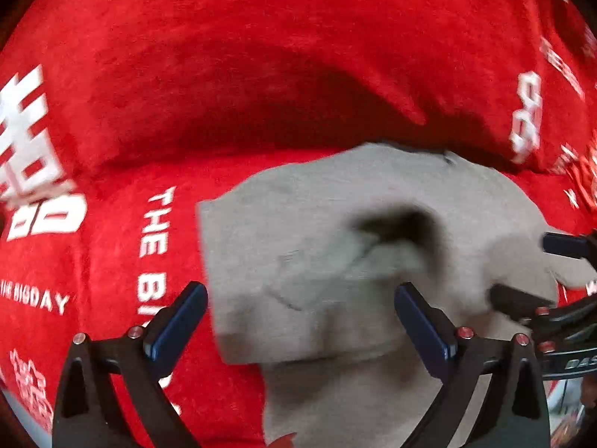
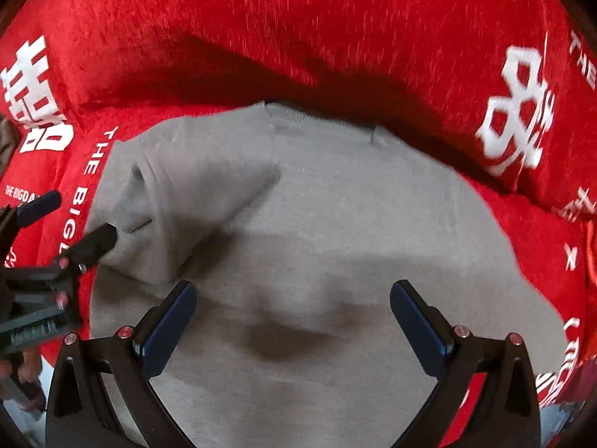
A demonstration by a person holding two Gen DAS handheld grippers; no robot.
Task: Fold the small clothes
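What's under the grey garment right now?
The grey garment lies on a red blanket with white lettering, which shows all around it. Whatever lies beneath the blanket, or under the garment's middle, is covered.

We see a plain grey garment [image 2: 335, 224] beneath the tongs, a flat mid-grey with no print, darker only where shadow falls across it. Its ribbed neckband [image 2: 317, 119], on the far side from the tongs, is the same grey. Under and around it lies a bright red plush blanket [image 2: 298, 18], printed in white: large blocky characters [image 2: 35, 97] to the left of the tongs and more [image 2: 516, 112] to the right, plus small white capital lettering [image 1: 156, 220] left of the garment. The left tongs [image 1: 300, 323] are black with 2 dark blue pads and small red rivets. The right tongs [image 2: 293, 321] show the same black, blue and red.
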